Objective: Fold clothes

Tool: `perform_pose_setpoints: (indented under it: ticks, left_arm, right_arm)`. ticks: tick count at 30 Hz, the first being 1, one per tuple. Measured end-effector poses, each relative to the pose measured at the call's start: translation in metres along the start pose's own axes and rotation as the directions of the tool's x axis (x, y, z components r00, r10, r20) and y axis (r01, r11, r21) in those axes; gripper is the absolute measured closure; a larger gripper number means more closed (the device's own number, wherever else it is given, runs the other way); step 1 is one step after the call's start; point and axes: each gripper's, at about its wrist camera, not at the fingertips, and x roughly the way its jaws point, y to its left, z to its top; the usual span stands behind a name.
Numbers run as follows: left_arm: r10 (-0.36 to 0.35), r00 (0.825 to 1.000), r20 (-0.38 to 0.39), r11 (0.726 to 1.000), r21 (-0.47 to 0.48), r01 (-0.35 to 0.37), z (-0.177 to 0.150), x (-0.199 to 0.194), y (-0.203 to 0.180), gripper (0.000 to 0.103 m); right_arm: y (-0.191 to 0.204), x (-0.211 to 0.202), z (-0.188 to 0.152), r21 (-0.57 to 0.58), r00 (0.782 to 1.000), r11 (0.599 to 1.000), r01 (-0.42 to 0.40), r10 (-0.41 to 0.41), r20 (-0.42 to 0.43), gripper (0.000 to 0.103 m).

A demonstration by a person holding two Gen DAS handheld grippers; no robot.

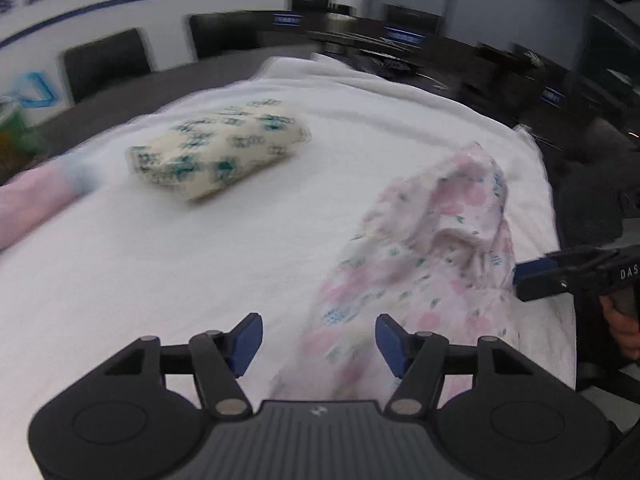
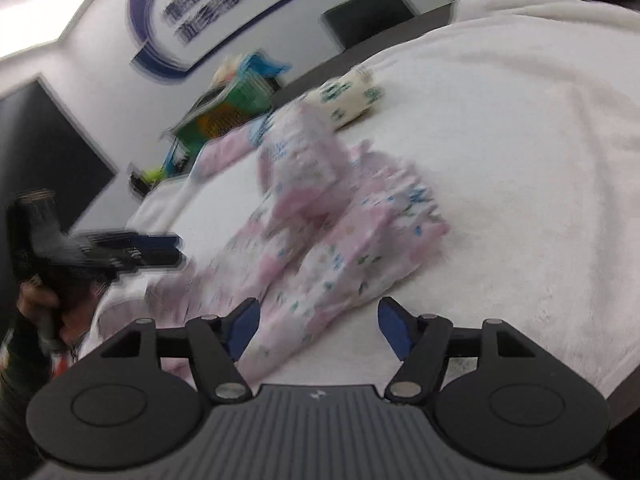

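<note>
A crumpled pink floral garment (image 1: pixel 440 248) (image 2: pixel 332 240) lies on the white cloth-covered table (image 1: pixel 160 264) (image 2: pixel 520 160). My left gripper (image 1: pixel 320 338) hovers at its near edge, jaws open, with the cloth lying loosely by the right pad (image 1: pixel 390 340). My right gripper (image 2: pixel 318 322) is open too, and the garment's near end lies between its pads without being pinched. Each gripper shows in the other's view: the right gripper (image 1: pixel 536 276) at the garment's right side, the left gripper (image 2: pixel 160 248) at its left, blurred. A folded cream garment with green print (image 1: pixel 216 152) (image 2: pixel 348 96) rests farther back.
A folded pink piece (image 1: pixel 32 200) (image 2: pixel 224 152) lies at the table's left edge. Beyond it stand green and blue bags (image 2: pixel 236 96). Dark chairs (image 1: pixel 104 60) line the far side against a wall. Dark desks (image 1: pixel 500 64) fill the back right.
</note>
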Motion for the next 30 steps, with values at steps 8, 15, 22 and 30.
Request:
perform_pose_setpoints:
  ticks: [8,15,22,30]
  left_arm:
    - [0.044,0.998,0.051,0.982,-0.185,-0.034,-0.025,-0.004,0.006,0.101]
    - [0.379,0.912,0.156,0.81,-0.532,-0.246,-0.078,-0.09,0.039,0.102]
    - [0.512,0.853,0.101,0.632,-0.717,-0.294,-0.116,-0.123,0.06,0.086]
    - [0.497,0.818,0.29,0.705,-0.684,-0.186,-0.2,-0.192,0.006,0.035]
  right_arm:
    - [0.032,0.066,0.031,-0.142,1.0,0.99,-0.001,0.004,0.021,0.085]
    - [0.135,0.145,0.091,-0.548,0.984,0.818,-0.177,0.127,-0.128,0.095]
    - [0.237,0.265,0.121,-0.69,0.959,0.694,-0.207,0.003,-0.285,0.081]
    - [0.203,0.179,0.1,-0.706,0.976,0.685,-0.18,0.032,-0.217,0.035]
